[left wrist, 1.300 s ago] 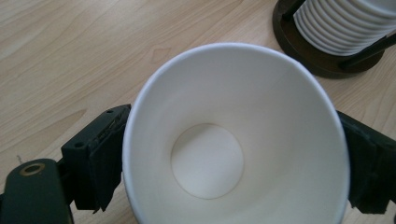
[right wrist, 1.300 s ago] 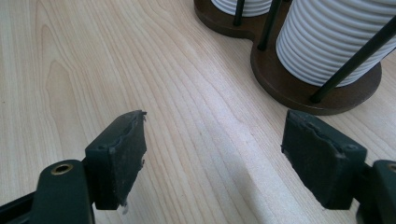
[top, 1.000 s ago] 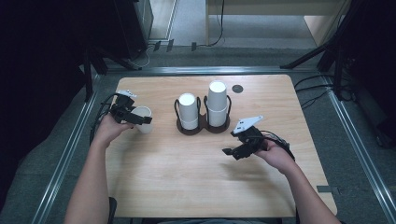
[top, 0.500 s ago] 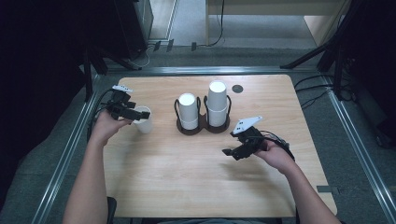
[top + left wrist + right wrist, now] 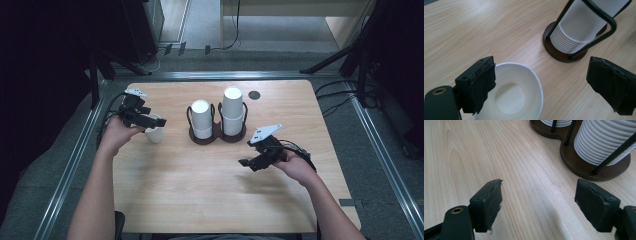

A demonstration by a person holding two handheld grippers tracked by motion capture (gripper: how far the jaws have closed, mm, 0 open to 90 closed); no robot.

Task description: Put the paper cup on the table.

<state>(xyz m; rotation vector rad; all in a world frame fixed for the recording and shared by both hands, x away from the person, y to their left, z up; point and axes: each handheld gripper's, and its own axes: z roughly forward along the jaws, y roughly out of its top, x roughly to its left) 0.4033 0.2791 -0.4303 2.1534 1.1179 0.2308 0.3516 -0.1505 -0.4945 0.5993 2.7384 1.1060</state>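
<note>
A single white paper cup (image 5: 511,92) stands upright and empty on the wooden table (image 5: 200,195), at the left in the high view (image 5: 155,135). My left gripper (image 5: 542,67) is open around it. Its left pad (image 5: 482,85) is at the cup's rim and the right pad (image 5: 614,87) is well clear. In the high view the left gripper (image 5: 152,121) hovers just over that cup. My right gripper (image 5: 539,187) is open over bare wood with nothing between its jaws, right of centre on the table (image 5: 247,164).
A dark wooden holder (image 5: 217,137) with black wire loops stands mid-table. It carries two stacks of upside-down white cups, a shorter one (image 5: 201,119) and a taller one (image 5: 232,111). A small black disc (image 5: 254,95) lies behind them. Metal rails (image 5: 75,165) border the table.
The left hand and its gripper have shifted slightly at the single cup, which now sits a little nearer the person. The right gripper has stayed in place.
</note>
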